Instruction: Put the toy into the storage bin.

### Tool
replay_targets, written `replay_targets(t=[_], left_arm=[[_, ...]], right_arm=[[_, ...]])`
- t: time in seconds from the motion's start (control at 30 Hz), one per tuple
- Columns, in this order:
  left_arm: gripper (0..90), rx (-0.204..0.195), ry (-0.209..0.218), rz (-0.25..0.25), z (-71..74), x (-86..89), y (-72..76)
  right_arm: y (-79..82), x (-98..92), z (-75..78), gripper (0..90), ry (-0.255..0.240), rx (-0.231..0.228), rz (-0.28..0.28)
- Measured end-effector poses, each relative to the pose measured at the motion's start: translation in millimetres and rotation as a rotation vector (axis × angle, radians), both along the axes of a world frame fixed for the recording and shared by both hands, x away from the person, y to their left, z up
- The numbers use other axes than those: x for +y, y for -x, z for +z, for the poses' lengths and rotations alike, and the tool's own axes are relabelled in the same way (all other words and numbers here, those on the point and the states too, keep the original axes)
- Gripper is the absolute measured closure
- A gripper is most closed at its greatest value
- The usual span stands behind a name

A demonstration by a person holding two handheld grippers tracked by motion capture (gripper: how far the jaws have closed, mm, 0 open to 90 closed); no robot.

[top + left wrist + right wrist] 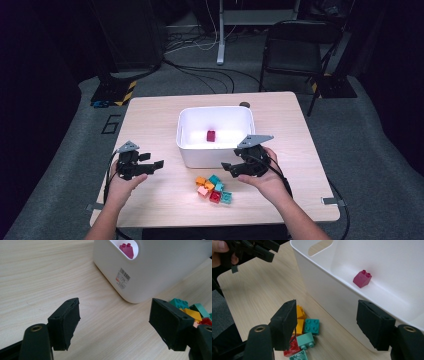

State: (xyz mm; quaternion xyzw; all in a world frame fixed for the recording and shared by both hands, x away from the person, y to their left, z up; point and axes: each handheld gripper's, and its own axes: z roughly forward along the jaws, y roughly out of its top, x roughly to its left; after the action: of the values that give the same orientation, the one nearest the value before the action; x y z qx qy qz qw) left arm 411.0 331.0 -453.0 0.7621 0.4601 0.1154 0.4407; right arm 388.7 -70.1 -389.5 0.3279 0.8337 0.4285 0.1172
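Observation:
A white bin stands mid-table with one magenta brick on its floor; the same brick lies near the bin's far wall. A small pile of bricks in orange, teal, pink and red lies on the table just in front of the bin. My right gripper hovers open above the bin's front right corner and the pile, nothing between its jaws. Left of the bin, my left gripper is held open and empty over bare wood, pointing toward the bin.
The wooden table has bare room on the left and behind the bin. A small dark round object sits at the bin's back edge. A folding chair and floor cables lie beyond the table.

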Motion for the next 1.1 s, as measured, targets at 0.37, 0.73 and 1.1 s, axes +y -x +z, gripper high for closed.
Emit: replay_targets(t=[0.37, 0.73, 1.1], left_arm=[[31.8, -0.004, 0.014, -0.010, 0.7, -1.7, 1.6], [35.0, 0.004, 0.010, -0.025, -1.2, -3.0, 0.9], [36.2, 0.007, -0.015, -0.022, -2.2, -2.4, 1.0]], right_arm=[[8.1, -5.4, -37.9, 40.7, 0.030, -0.028, -0.046], [4.5, -2.9, -64.2, 45.0, 0.018, 0.014, -0.013], [7.2, 7.9, -82.4, 51.4, 0.032, 0.016, 0.049]])
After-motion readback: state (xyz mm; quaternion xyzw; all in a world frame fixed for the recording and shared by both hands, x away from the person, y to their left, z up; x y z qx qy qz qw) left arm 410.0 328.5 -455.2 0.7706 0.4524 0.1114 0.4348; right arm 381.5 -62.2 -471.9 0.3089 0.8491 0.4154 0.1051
